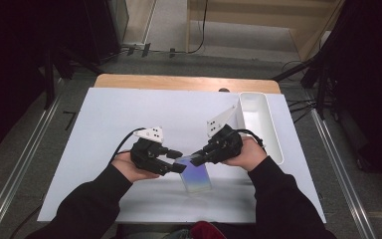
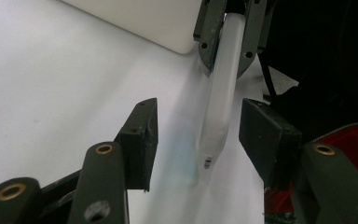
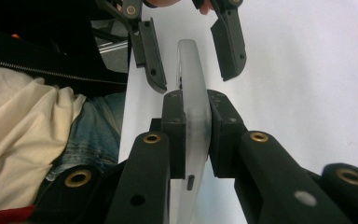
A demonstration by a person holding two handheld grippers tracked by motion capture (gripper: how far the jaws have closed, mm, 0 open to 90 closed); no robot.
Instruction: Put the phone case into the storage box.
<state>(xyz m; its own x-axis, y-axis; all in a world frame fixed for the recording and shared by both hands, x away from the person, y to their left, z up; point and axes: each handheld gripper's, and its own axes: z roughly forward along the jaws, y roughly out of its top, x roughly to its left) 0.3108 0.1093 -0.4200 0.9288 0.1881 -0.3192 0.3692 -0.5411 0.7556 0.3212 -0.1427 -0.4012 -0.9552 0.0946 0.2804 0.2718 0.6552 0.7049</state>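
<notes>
- White sheet [image 1: 129,119] covered the table, dark room around, grey floor beyond.
- Phone case [image 1: 195,173] (translucent, bluish tint; could be a slim phone, can't tell) sat near the sheet's front middle, between the two grippers, held on edge above the sheet.
- Right gripper [image 1: 197,158] was clamped on the case's far end; its own view showed both pads pressed flat on the case's two faces [image 3: 193,116].
- Left gripper [image 1: 178,161] stood with jaws wide, one on each side of the case's near end, not touching it [image 2: 216,112].
- White bin [image 1: 258,119] lay at the right side of the sheet, well apart from the case; looked empty.
- Risks, as judged:
  - one-end pinch on a smooth, thin case, so it could pivot or slip out if the right hand tilted;
  - left jaws closing off-centre could knock the free end sideways and twist it in the right grip;
  - right letting go before left had closed would drop it on the sheet;
  - hard squeeze could flex a soft case.
</notes>
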